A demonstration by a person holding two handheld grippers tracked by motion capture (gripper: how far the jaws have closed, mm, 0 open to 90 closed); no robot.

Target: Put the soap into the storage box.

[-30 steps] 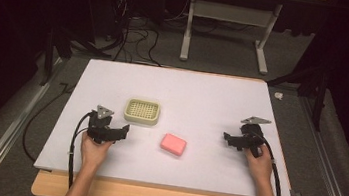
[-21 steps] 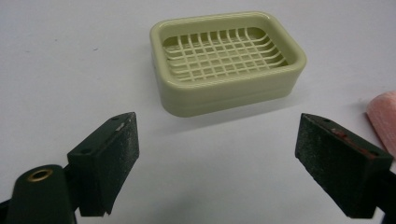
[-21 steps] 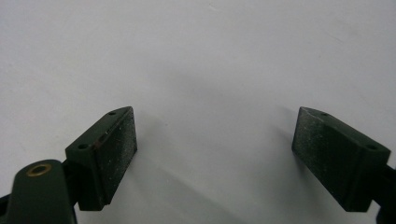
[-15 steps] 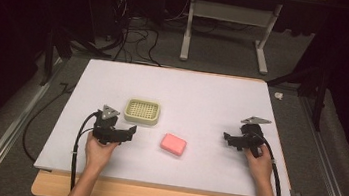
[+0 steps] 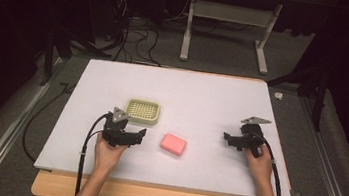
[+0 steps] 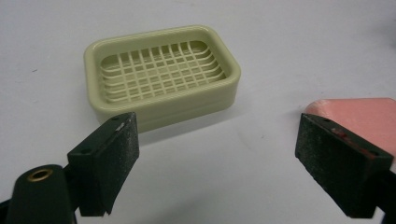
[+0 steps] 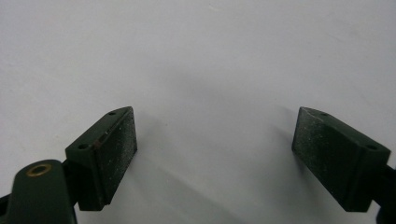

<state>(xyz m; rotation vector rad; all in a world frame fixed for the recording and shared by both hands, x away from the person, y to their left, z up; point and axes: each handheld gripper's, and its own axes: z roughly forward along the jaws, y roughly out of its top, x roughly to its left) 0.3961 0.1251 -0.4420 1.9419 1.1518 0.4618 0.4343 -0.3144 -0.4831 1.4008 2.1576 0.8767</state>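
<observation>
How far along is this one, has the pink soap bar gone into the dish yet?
Nothing looks done: the pink rectangular soap bar lies on the white table, apart from the empty pale green slotted plastic soap dish. In hand: the left tongs are open and point between dish and bar, gripping nothing. The right tongs are open over bare table. Grasping and placing the bar are probably left.

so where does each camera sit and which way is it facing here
High view: fixed above the person's side, looking forward and down on the white table; forearms, left gripper and right gripper show.
Left gripper view: rides the left gripper, looking past its open jaws at the soap dish and pink soap.
Right gripper view: rides the right gripper, open jaws over bare table.
Shared: the high and left gripper views both show dish and soap.
</observation>
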